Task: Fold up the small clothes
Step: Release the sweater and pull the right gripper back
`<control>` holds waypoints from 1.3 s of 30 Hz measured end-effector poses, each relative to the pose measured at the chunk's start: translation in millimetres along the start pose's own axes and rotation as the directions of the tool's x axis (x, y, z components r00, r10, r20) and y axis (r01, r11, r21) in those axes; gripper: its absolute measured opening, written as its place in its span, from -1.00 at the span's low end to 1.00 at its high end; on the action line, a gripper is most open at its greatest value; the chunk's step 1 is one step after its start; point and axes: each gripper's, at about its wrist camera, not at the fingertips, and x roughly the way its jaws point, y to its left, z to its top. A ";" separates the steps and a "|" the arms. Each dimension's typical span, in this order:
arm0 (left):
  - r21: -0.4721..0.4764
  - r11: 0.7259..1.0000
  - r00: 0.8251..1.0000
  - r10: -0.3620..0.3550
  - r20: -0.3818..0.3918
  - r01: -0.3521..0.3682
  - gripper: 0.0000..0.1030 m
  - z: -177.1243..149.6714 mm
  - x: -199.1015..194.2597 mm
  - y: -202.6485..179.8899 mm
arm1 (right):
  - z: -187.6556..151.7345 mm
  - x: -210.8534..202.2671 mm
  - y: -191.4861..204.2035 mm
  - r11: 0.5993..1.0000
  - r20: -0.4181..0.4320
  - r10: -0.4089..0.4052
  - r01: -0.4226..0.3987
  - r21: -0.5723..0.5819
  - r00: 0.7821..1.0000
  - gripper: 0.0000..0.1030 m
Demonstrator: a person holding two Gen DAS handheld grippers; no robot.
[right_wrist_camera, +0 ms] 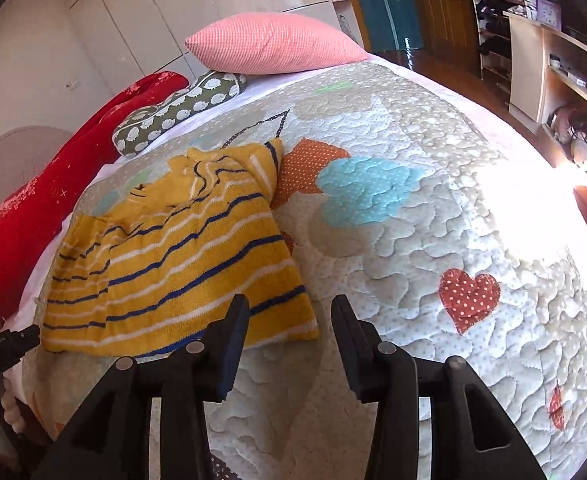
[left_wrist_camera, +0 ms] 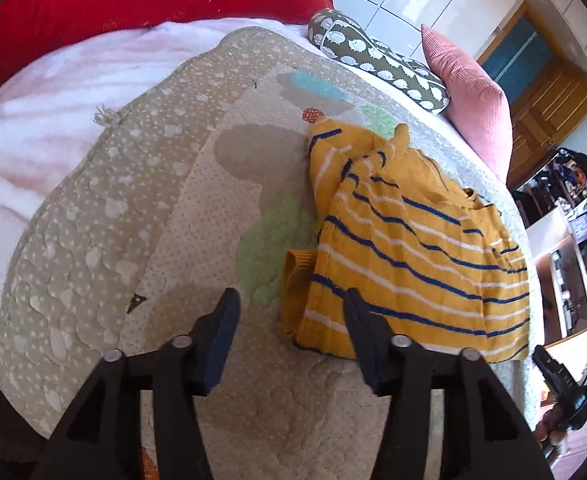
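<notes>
A small yellow sweater [left_wrist_camera: 409, 248] with blue and white stripes lies partly folded on a quilted bedspread [left_wrist_camera: 141, 200]. It also shows in the right wrist view [right_wrist_camera: 173, 256]. My left gripper [left_wrist_camera: 291, 304] is open and empty, just above the sweater's near left corner. My right gripper [right_wrist_camera: 289, 312] is open and empty, above the sweater's near right corner. The right gripper shows at the right edge of the left wrist view [left_wrist_camera: 561, 380]. The left gripper shows at the left edge of the right wrist view [right_wrist_camera: 1, 344].
A pink cushion [right_wrist_camera: 273, 44], a green patterned pillow [right_wrist_camera: 177, 108] and a red blanket [right_wrist_camera: 53, 184] lie along the bed's far side. A white-pink blanket [left_wrist_camera: 33, 128] lies left. Shelves and a desk [right_wrist_camera: 553, 60] stand to the right of the bed.
</notes>
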 end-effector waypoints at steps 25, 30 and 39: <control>0.229 0.916 0.922 0.260 0.287 -0.330 0.18 -68.9 -64.6 -67.1 | -32.0 -33.7 -1.7 0.993 0.047 -0.013 0.007 0.118 0.999 -0.20; 0.250 0.907 0.903 0.239 0.356 -0.339 0.46 -91.4 -81.2 -97.7 | -55.4 -46.8 42.3 0.998 0.074 -0.028 0.031 -0.049 0.997 -0.16; 0.281 0.895 0.892 0.221 0.394 -0.346 0.55 -109.5 -96.3 -116.0 | -71.3 -81.2 96.0 0.968 0.209 -0.042 0.092 -0.234 0.977 0.22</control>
